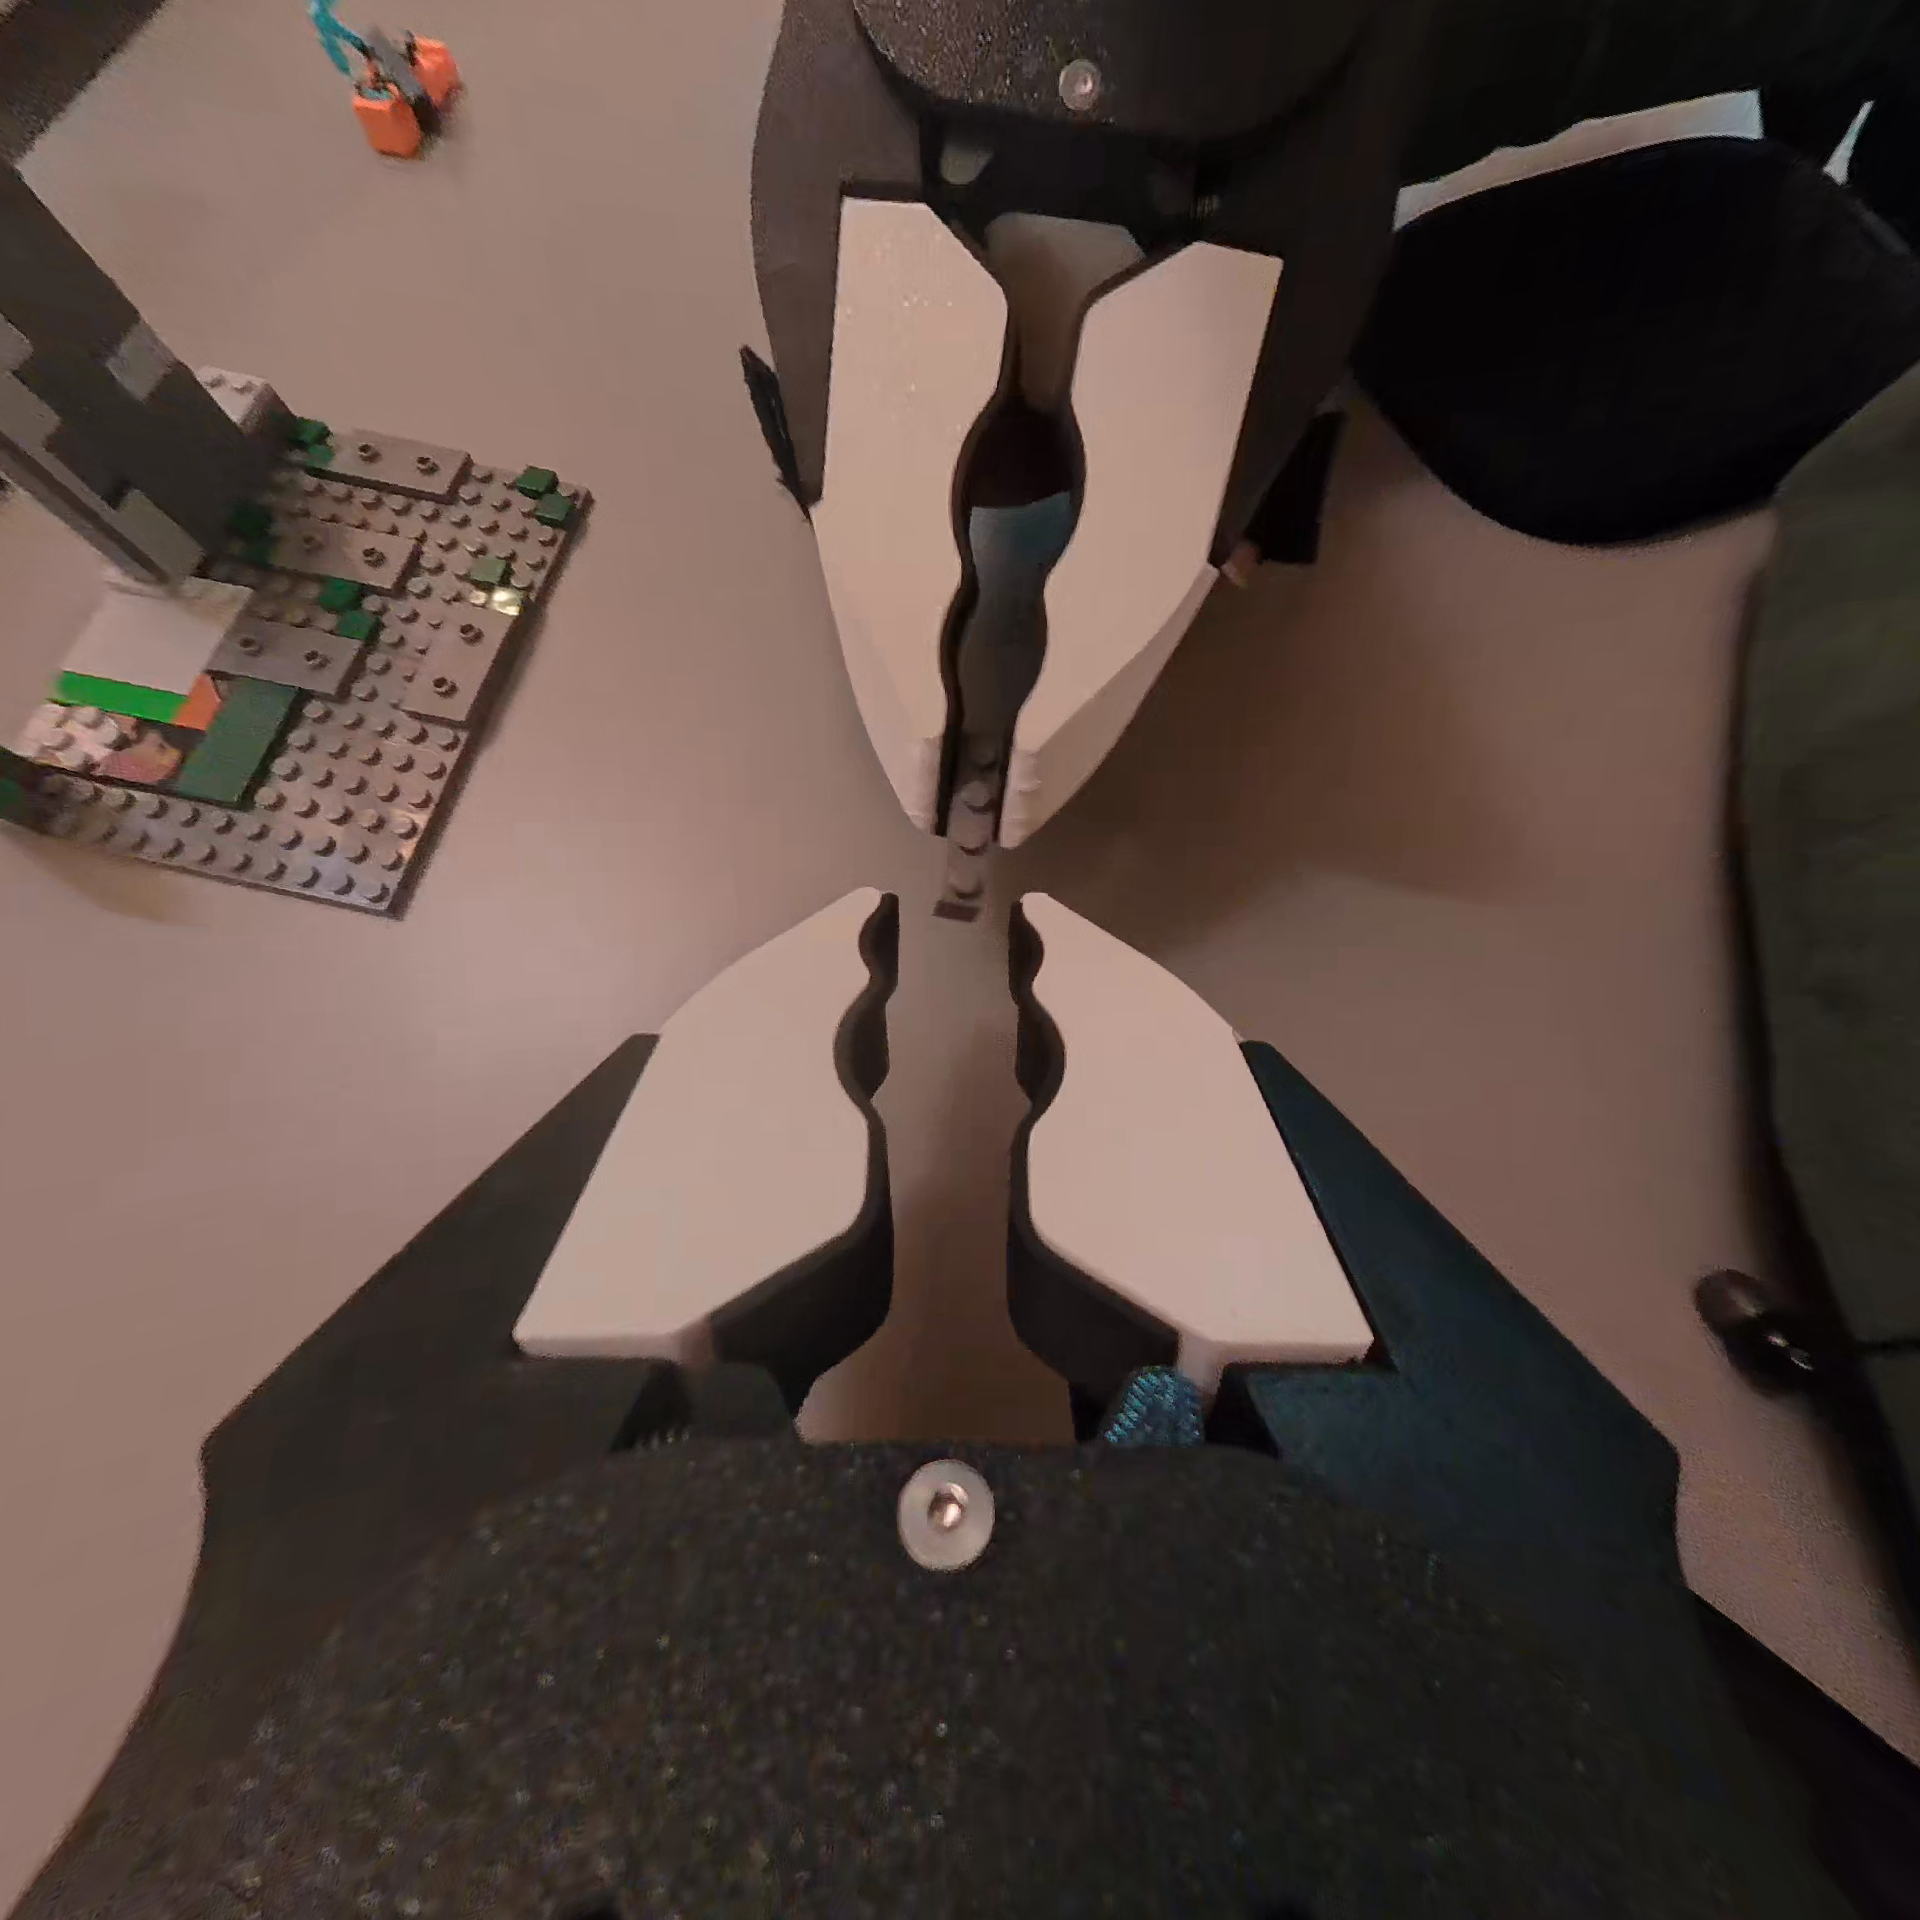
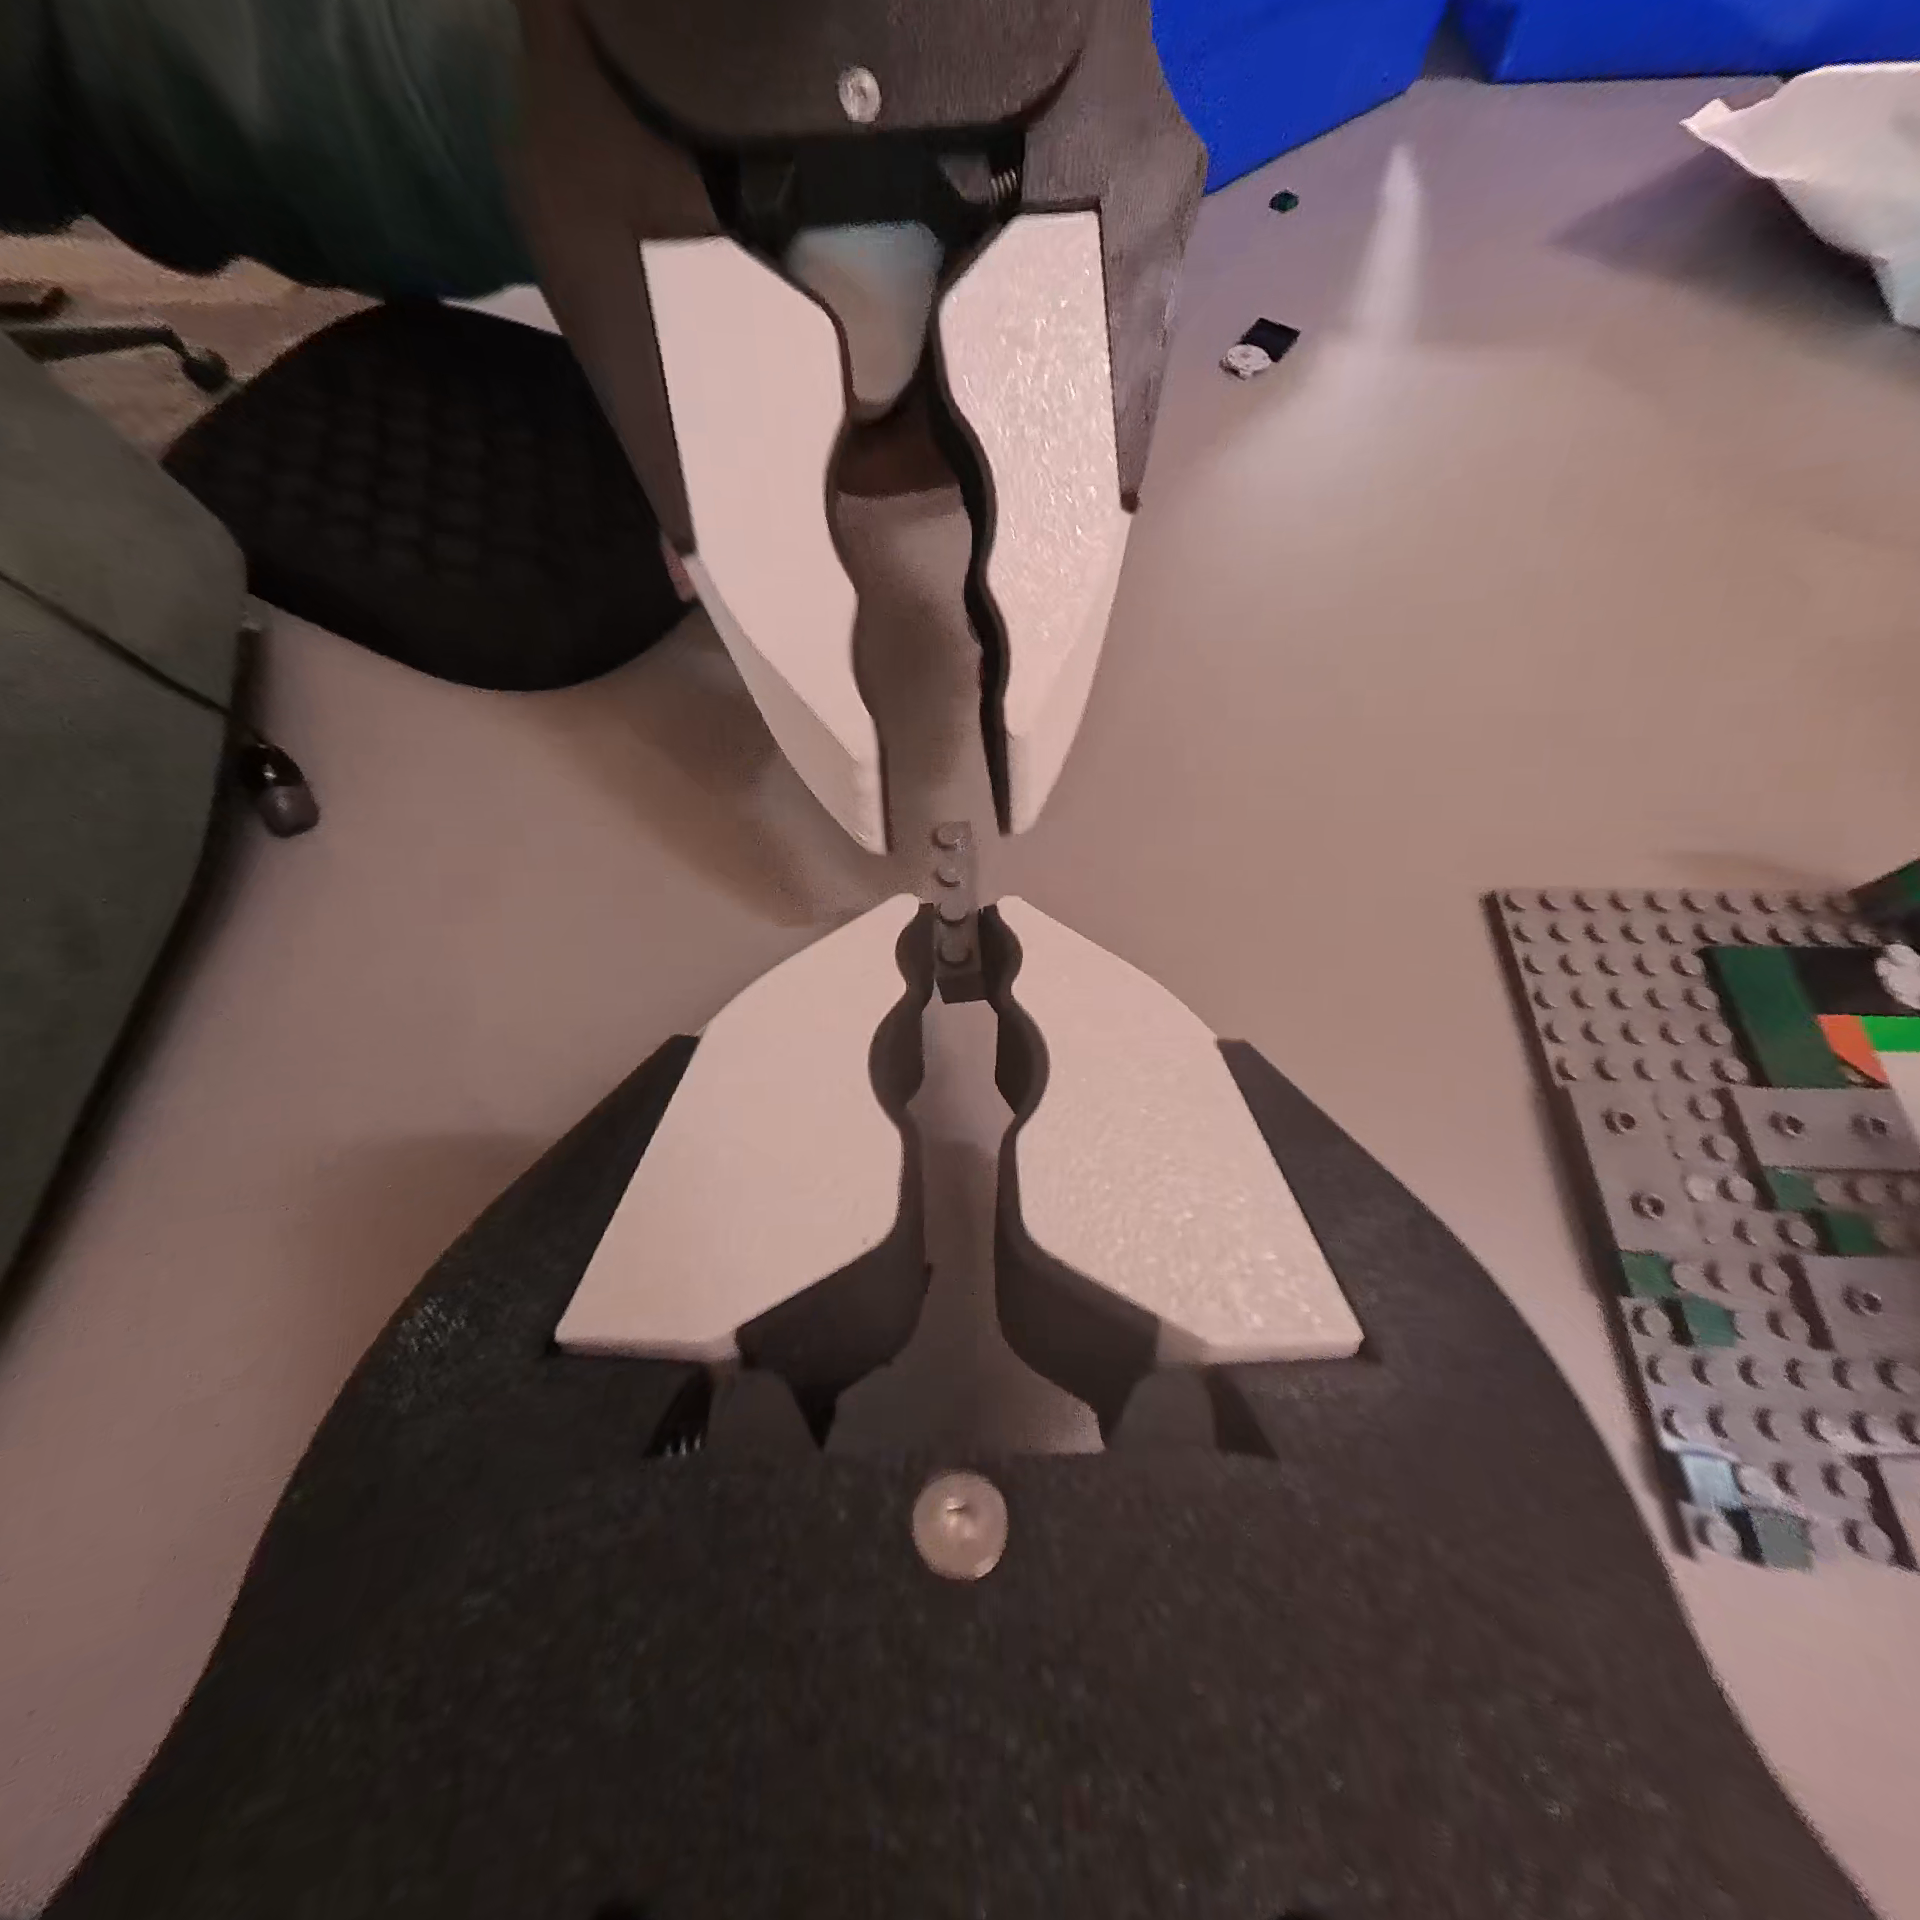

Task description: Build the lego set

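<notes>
The two grippers met tip to tip above the pale table (image 1: 644,312), with a narrow dark grey studded Lego plate (image 2: 954,925) as the landmark between them. The right gripper (image 2: 956,920) had its white fingers (image 2: 790,1174) drawn in close and pinching the near end of that plate, whose studs faced up toward the camera. In the left wrist view the same plate (image 1: 966,831) projected from the right gripper's tips (image 1: 971,821) toward the left gripper (image 1: 954,914). The left gripper's white fingers (image 1: 727,1143) stood slightly spread, a gap showing between them, with the free end of the plate just at their tips; whether they touched it could not be told.

To the left of the plate in the left wrist view lay a dark grey studded baseplate (image 1: 343,748) carrying smooth grey tiles, small dark green pieces, a bright green strip and an orange piece, with a grey brick tower (image 1: 114,416) rising at its far corner. Well beyond the baseplate sat a small orange assembly (image 1: 405,99) with a teal cord. In the right wrist view the baseplate (image 2: 1621,997) lay to the right of the plate, and a small black piece (image 2: 1259,348) rested far behind it, near a white crumpled bag (image 2: 1829,177) and blue material (image 2: 1455,62). A black mesh chair seat (image 1: 1621,343) showed past the table edge. No writing or brand mark could be read anywhere.
</notes>
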A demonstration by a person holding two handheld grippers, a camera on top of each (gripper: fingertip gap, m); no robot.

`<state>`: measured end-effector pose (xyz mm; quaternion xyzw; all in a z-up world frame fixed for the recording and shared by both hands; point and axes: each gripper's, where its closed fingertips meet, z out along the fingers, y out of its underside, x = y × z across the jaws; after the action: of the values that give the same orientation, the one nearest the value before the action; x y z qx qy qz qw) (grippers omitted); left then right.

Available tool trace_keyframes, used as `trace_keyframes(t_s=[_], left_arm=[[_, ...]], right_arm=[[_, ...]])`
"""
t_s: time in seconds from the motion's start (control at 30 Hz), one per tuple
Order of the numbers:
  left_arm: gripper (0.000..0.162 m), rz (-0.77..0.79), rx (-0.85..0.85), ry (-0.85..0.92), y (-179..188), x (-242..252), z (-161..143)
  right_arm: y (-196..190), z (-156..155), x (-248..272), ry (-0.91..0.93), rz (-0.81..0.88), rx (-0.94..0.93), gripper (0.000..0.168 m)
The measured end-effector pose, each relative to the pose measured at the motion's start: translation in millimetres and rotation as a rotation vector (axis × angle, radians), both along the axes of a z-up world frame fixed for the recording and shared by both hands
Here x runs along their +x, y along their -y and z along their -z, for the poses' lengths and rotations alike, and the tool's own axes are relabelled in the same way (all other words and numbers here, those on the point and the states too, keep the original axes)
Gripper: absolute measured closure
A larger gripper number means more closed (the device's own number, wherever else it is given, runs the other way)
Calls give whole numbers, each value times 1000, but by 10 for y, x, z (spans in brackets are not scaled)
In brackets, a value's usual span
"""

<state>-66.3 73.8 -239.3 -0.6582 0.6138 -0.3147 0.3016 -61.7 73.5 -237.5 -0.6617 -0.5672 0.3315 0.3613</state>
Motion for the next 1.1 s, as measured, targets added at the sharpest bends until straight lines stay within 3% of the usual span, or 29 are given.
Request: trace_keyframes(t_s=[0.1,0.5,0.63,0.77,0.9,1.1], left_arm=[[153,18,27,19,12,31,18],[154,60,7,-89,-193,105,305],[133,57,3,-99,-223,117,321],[131,27,4,-66,-241,58,232],[137,-35,35,-37,-270,-30,132],[147,-115,59,70,-247,-51,-82]], right_arm=[[9,8,-32,2,-4,1,160],[-159,121,355,85,114,23,151],[-215,73,567,68,178,18,152],[-296,67,745,71,238,28,152],[-661,-22,942,110,313,99,150],[-1654,-108,1230,207,407,146,132]])
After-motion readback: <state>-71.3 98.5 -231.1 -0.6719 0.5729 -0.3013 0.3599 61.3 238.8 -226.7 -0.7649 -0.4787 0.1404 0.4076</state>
